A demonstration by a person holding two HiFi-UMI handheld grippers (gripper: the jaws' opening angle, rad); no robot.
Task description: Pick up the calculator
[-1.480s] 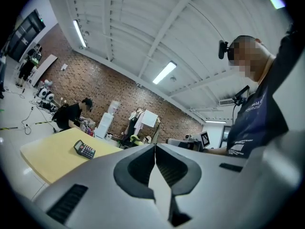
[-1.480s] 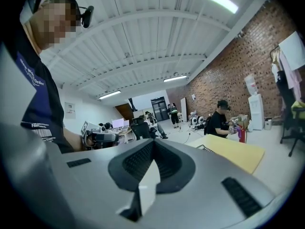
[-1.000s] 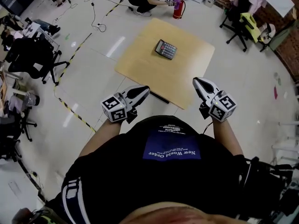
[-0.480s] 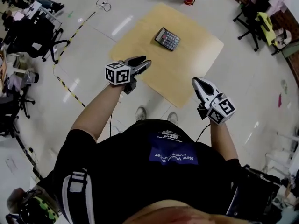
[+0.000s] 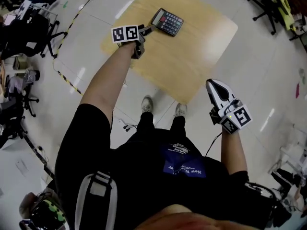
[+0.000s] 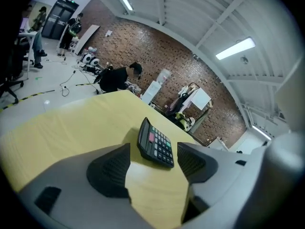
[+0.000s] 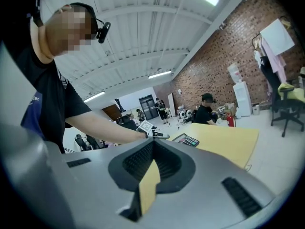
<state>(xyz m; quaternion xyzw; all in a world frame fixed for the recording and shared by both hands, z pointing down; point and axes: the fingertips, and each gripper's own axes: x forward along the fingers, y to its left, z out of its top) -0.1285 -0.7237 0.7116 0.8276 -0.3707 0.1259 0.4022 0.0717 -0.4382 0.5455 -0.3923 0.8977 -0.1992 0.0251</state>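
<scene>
A black calculator (image 5: 168,21) lies flat on the far part of the yellow wooden table (image 5: 196,56). My left gripper (image 5: 149,29) is stretched out over the table, its tips at the calculator's near left end. In the left gripper view the calculator (image 6: 156,143) lies just ahead between the two dark pads (image 6: 112,170), which are opening and do not touch it. My right gripper (image 5: 211,84) hangs beside the table's near right corner, shut and empty. From the right gripper view the calculator (image 7: 187,140) and the left gripper (image 7: 153,133) show across the table (image 7: 228,140).
Office chairs stand at the left (image 5: 29,32) and the upper right (image 5: 278,4). Striped tape (image 5: 67,78) runs along the floor left of the table. The person's shoes (image 5: 146,104) stand at the table's near edge. Another person (image 6: 116,78) crouches beyond the far side.
The left arm reached forward over the table to the calculator and its jaws opened. The right gripper stayed near the table's near corner, sinking a little.
</scene>
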